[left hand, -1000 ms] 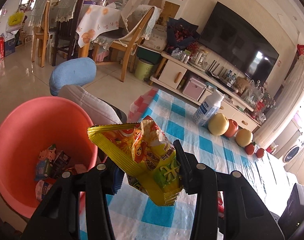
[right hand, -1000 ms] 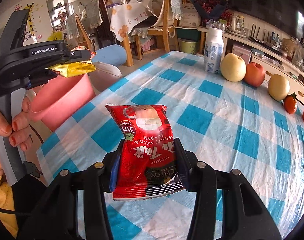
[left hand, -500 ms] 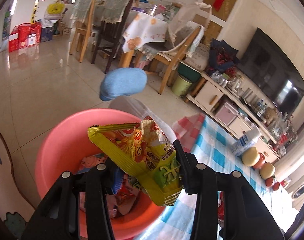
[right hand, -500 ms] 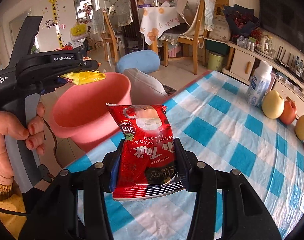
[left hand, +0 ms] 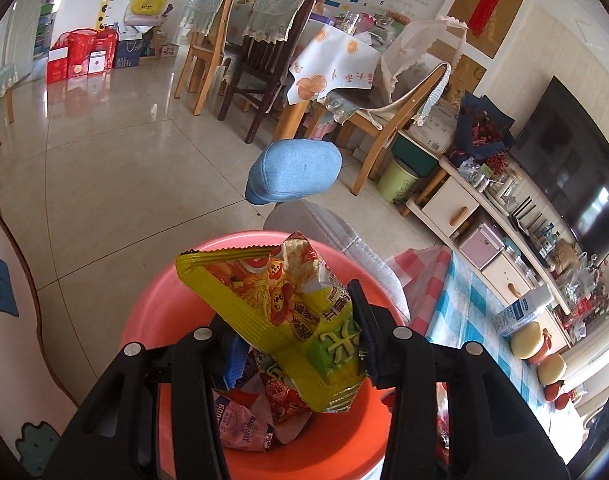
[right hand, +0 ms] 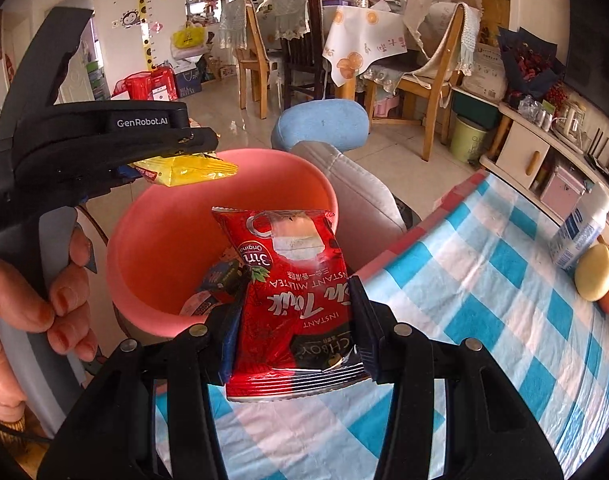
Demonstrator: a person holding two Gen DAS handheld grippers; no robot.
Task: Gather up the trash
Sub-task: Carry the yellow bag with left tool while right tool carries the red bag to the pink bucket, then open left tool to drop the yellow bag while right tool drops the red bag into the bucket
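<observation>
My left gripper [left hand: 294, 322] is shut on a yellow snack bag [left hand: 280, 312] and holds it right over the pink bin [left hand: 152, 312], which has several wrappers [left hand: 248, 416] at its bottom. In the right wrist view the same left gripper [right hand: 172, 152] hangs above the pink bin [right hand: 160, 240] with the yellow snack bag [right hand: 188, 170] sticking out of it. My right gripper [right hand: 294, 320] is shut on a red milk tea packet [right hand: 292, 296], above the table's near corner beside the bin.
The blue-and-white checked tablecloth [right hand: 484, 300] carries a white bottle [right hand: 580, 232] and fruit [right hand: 592, 276] at the far right. A blue cushion [left hand: 294, 170] on a grey seat stands just behind the bin. A hand [right hand: 36, 312] grips the left gripper's handle. Dining chairs and a TV cabinet lie beyond.
Both grippers swung left from above the table toward the bin. The yellow bag now hangs over the bin's opening, and the red packet has come to the table's corner beside it.
</observation>
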